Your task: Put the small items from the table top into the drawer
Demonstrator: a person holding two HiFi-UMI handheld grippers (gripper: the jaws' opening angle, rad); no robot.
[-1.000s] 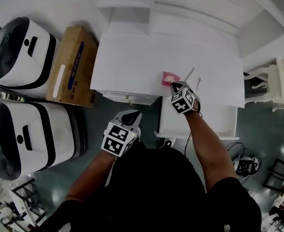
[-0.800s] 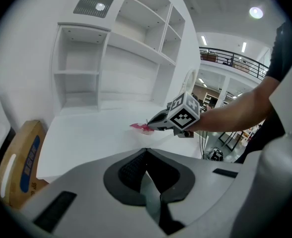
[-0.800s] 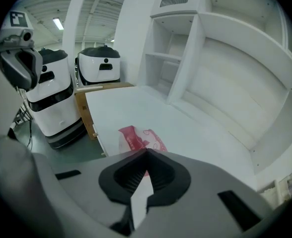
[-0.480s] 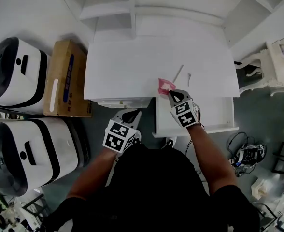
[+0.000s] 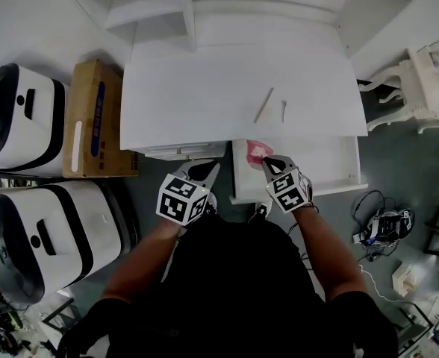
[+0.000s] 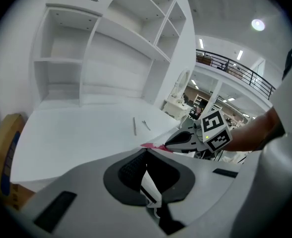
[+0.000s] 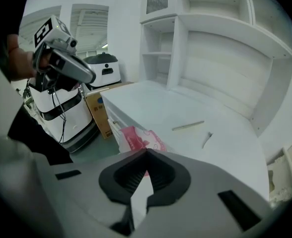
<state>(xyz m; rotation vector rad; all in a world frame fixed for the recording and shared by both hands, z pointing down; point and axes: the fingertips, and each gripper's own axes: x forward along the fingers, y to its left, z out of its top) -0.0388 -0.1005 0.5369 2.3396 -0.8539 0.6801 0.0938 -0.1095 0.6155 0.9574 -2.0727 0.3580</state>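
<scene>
Projecting from table's (image 5: 197, 95) near edge toward right corner, drawer (image 5: 325, 161) is seen pulled open: white, shallow, rectangular. Pink packet (image 5: 257, 151) is held over drawer's left end, pinched at its edge by right gripper (image 5: 267, 159), jaws closed on it. Packet: thin, flat, glossy, printed. Slim pale stick (image 5: 263, 105) and small thin pin-like piece (image 5: 284, 111) are laid side by side on smooth white top, near that edge. Left gripper (image 5: 209, 169) is held just off near edge, jaws together, nothing between.
</scene>
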